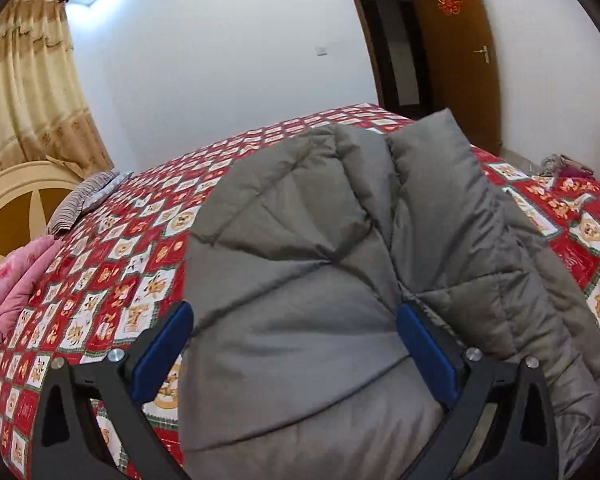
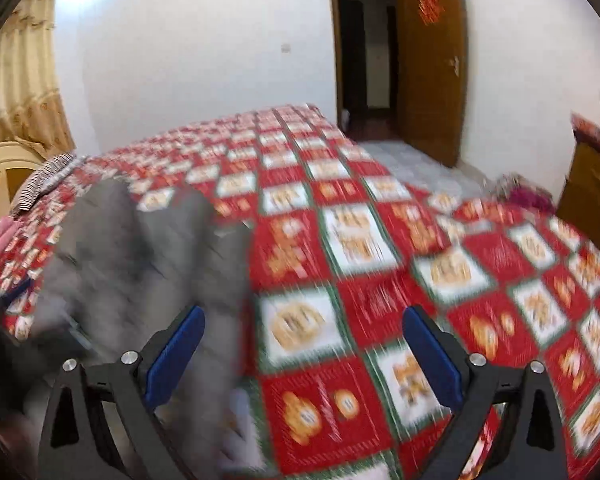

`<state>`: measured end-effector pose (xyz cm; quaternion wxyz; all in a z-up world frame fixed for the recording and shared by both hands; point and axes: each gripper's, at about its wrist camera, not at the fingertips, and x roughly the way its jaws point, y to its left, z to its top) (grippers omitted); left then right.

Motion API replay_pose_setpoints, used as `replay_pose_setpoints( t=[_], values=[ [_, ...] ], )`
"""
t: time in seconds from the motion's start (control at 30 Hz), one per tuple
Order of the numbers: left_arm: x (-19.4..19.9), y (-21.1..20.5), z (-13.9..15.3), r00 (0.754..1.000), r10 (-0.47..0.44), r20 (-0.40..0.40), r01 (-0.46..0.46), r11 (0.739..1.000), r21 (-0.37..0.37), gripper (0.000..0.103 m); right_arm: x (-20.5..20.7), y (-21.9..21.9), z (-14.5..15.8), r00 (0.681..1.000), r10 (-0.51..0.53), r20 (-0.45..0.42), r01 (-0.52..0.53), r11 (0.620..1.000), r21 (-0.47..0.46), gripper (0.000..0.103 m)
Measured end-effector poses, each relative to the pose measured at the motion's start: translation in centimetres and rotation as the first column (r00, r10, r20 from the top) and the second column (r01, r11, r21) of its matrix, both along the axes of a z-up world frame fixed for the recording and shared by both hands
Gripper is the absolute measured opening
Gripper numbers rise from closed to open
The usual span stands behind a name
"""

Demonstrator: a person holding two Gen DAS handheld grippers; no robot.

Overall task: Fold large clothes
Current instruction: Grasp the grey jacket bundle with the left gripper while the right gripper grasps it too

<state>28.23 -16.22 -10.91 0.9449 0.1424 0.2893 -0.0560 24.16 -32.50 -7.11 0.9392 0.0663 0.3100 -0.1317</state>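
A large grey quilted coat (image 1: 320, 264) lies on the bed, its sides folded in over the middle with a seam between two puffy lobes. My left gripper (image 1: 294, 316) is open, its blue pads (image 1: 168, 352) spread wide just above the near part of the coat, holding nothing. In the right wrist view, which is blurred, the coat (image 2: 140, 256) lies to the left. My right gripper (image 2: 304, 320) is open and empty over the bedspread (image 2: 380, 280), to the right of the coat.
The bed has a red and white checked bedspread (image 1: 112, 248). A pink folded quilt (image 1: 16, 288) and a striped pillow (image 1: 84, 200) lie by the headboard (image 1: 16, 204). A brown door (image 2: 428, 64) stands open. A wooden cabinet (image 2: 592, 188) and a clothes heap (image 2: 524, 196) are at right.
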Motion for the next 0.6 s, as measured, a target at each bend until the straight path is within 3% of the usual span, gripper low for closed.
replay_pose_setpoints(
  t=[0.13, 0.27, 0.43, 0.5, 0.6],
  values=[
    [-0.4, 2.5, 3.1, 0.997, 0.059, 0.05, -0.057, 0.998, -0.035, 0.103, 2.8, 3.7, 3.4, 0.997, 0.079, 0.023, -0.078, 0.997, -0.018, 0.08],
    [0.4, 7.1, 5.3, 0.975, 0.18, 0.132, -0.175, 0.983, -0.049, 0.103, 4.8, 7.5, 6.0, 0.989, 0.143, 0.032, -0.143, 0.99, -0.009, 0.079],
    [4.0, 10.9, 3.9, 0.954, 0.299, -0.004, -0.299, 0.951, -0.075, 0.103, 7.2, 11.9, 7.2, 0.978, 0.209, -0.002, -0.208, 0.978, 0.023, 0.079],
    [4.4, 11.2, 3.1, 0.943, 0.331, -0.031, -0.332, 0.94, -0.074, 0.103, 9.0, 13.1, 5.9, 0.976, 0.212, -0.047, -0.209, 0.976, 0.055, 0.079],
    [4.3, 10.5, 2.2, 0.952, 0.301, -0.06, -0.306, 0.946, -0.105, 0.103, 10.6, 13.2, 3.1, 0.973, 0.203, -0.109, -0.191, 0.975, 0.113, 0.079]
  ],
)
